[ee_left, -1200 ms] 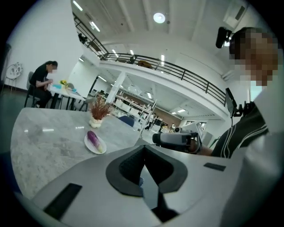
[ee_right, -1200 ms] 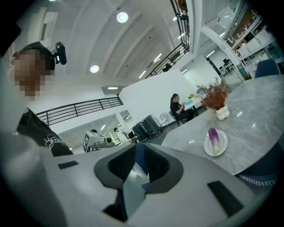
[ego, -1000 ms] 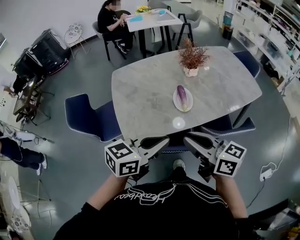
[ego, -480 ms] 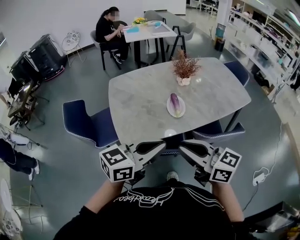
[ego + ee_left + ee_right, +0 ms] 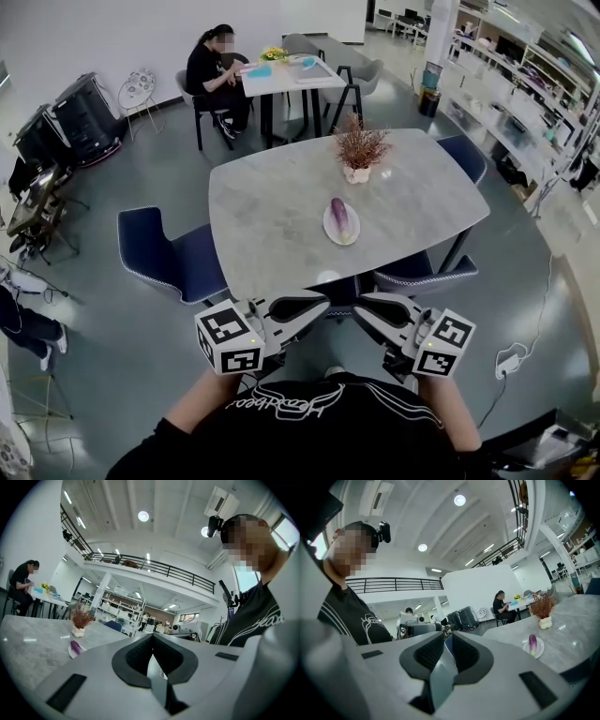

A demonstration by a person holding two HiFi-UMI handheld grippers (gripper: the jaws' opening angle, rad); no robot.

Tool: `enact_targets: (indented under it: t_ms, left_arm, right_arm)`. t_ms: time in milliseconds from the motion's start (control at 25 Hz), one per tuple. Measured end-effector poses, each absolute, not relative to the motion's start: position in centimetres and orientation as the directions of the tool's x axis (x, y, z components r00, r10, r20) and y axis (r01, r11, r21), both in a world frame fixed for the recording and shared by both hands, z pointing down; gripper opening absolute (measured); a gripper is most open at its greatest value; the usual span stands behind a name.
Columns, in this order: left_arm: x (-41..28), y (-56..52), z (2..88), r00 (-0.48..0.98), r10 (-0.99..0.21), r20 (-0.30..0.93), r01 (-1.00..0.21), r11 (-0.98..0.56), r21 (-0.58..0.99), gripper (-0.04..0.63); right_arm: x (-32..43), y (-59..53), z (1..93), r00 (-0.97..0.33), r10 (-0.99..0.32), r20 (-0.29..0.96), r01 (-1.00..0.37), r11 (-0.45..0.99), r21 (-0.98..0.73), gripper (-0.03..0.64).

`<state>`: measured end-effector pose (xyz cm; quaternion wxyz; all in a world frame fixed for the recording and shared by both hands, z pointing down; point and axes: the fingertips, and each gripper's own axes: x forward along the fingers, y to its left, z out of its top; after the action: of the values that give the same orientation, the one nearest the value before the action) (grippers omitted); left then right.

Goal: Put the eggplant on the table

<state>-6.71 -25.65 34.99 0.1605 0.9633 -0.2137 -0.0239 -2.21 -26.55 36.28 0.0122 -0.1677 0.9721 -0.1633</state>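
**Head view.** The eggplant [image 5: 338, 215] lies on a white plate [image 5: 329, 230] on the grey worktop [image 5: 272, 206]. The plate sits right of centre, between a potted dried plant [image 5: 357, 150] and the near edge. The left tongs [image 5: 314, 304] and right tongs [image 5: 370, 306] are off the worktop, just short of its near edge and well apart from the plate. Both are clenched, pads meeting, with nothing between them. A blue chair [image 5: 164, 248] stands at the left edge.

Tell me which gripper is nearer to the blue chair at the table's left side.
Left. The left gripper hangs just to the right of the blue chair; the right gripper is farther right, beyond the left one.
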Motion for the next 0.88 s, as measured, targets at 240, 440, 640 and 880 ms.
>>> enact_targets:
  t_ms: [240,440,640,880]
  left_arm:
    - [-6.9,-24.8,35.2,0.904,-0.426,0.021,-0.410,-0.852,0.325,0.009]
    - [-5.9,-23.3,34.9,0.905,-0.423,0.031,-0.410,-0.853,0.322,0.009]
    - [-4.6,-21.4,34.7,0.897,-0.442,0.025,-0.425,-0.843,0.329,0.009]
    - [-1.3,-17.1,35.3,0.881,-0.470,0.060,-0.465,-0.834,0.296,0.009]
  right_arm:
    - [-2.7,-26.0,36.5,-0.945,-0.324,0.044,-0.320,0.892,-0.318,0.064]
    - [-2.1,-24.4,36.3,-0.950,-0.309,0.043,-0.307,0.898,-0.315,0.064]
    - [-0.9,-22.2,35.9,-0.954,-0.299,0.036,-0.295,0.903,-0.312,0.064]
    - [2.7,-17.5,35.9,-0.957,-0.287,0.030,-0.283,0.910,-0.304,0.064]
